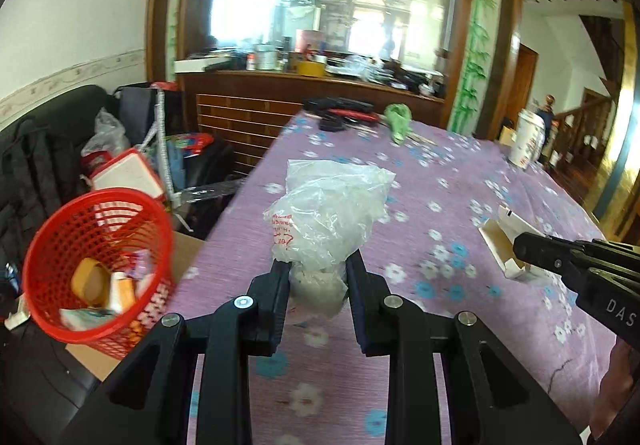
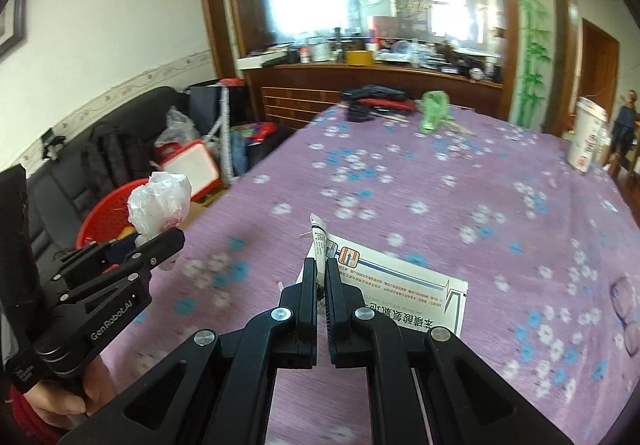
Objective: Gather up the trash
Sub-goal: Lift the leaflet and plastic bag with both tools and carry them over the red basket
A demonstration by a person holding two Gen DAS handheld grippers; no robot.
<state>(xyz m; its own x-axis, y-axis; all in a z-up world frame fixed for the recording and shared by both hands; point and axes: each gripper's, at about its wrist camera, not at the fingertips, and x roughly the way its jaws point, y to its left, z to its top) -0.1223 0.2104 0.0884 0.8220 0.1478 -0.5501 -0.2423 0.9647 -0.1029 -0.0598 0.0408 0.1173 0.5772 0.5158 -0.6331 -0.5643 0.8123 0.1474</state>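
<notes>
Two grippers, both loaded: left gripper (image 1: 318, 265) is clamped on a crumpled clear plastic bag (image 1: 328, 205) with red print, held above the purple flowered tablecloth (image 1: 440, 173), and right gripper (image 2: 320, 269) is pinched tight on the flap of a flattened white medicine box (image 2: 400, 293), also over the cloth. Red mesh basket (image 1: 96, 257) sits off the table's left edge on a cardboard box, already holding scraps. Farther back on the table: green bag (image 1: 398, 121), white paper cup (image 1: 528, 141).

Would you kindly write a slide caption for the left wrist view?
Left gripper holds a crumpled plastic bag above the purple floral tablecloth, red trash basket at left.
</notes>
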